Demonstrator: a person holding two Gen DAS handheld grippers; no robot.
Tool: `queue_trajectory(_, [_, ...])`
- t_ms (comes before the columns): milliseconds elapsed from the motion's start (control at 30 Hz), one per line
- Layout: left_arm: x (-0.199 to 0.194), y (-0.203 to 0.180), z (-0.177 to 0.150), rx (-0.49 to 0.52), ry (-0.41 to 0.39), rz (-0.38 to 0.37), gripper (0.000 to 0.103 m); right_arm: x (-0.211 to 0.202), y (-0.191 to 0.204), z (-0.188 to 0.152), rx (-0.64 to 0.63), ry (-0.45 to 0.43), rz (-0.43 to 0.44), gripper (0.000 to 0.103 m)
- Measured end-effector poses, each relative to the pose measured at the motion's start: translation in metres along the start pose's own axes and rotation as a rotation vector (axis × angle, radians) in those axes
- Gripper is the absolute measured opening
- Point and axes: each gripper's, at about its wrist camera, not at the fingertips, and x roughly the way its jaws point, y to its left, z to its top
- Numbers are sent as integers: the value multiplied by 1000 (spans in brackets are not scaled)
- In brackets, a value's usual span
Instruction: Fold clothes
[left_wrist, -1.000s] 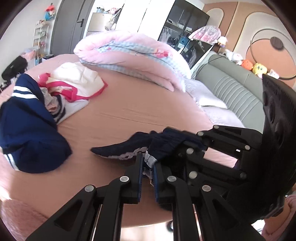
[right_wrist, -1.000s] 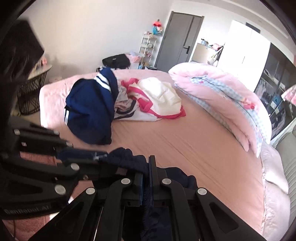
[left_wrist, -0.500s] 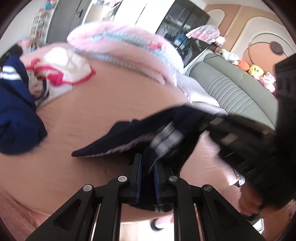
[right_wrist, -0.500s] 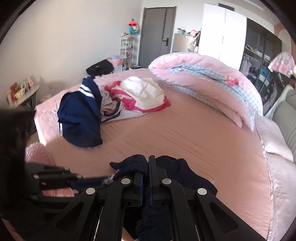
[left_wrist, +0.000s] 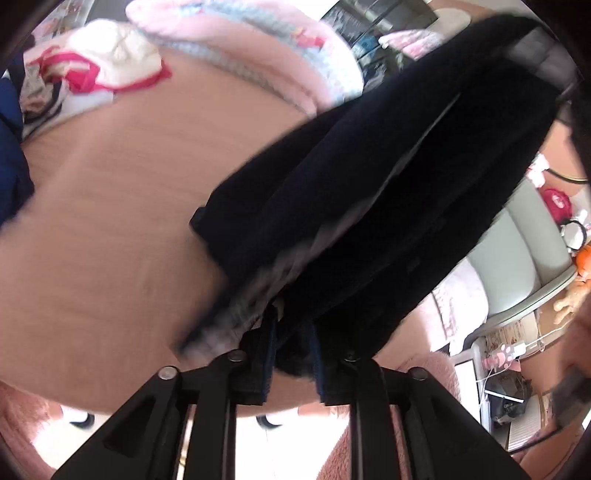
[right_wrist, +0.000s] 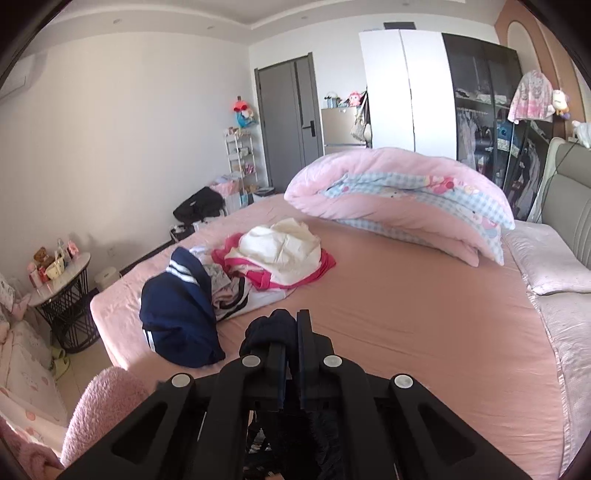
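Note:
A dark navy garment (left_wrist: 369, 192) stretches from my left gripper (left_wrist: 291, 354) up to the top right of the left wrist view, above the pink bed (left_wrist: 110, 184). The left jaws are opening, and a fold of the garment still fills the gap between the pads. This view is blurred. In the right wrist view my right gripper (right_wrist: 290, 343) is shut on a bunched edge of the same garment (right_wrist: 269, 328), held above the bed (right_wrist: 406, 314). The rest of the cloth hangs below the fingers, out of sight.
A pile of clothes lies at the bed's left end: a navy jacket with white stripes (right_wrist: 177, 314) and a pink-and-cream garment (right_wrist: 280, 251). A folded pink duvet (right_wrist: 399, 195) lies at the back and pillows (right_wrist: 554, 266) on the right. A side table (right_wrist: 62, 280) stands beside the bed.
The right gripper has risen and rolled with the garment, pulling it up off the bed. The left gripper has dropped and tilted down, so the cloth now stretches between them. The left jaws have widened.

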Motion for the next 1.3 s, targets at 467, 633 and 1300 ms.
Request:
queue_trajectory(467, [-128,0,32,73,-341,225,3,-84,-51,14,151,-132,-253,1])
queue_trajectory(633, [-215,-37,64,211,-461,196,2,-90,-70,10,150,-43,-258,1])
queue_trajectory(1300, [-168,-111,58,569,-51,98,3,-73,-81,-80,483,265,-19,7])
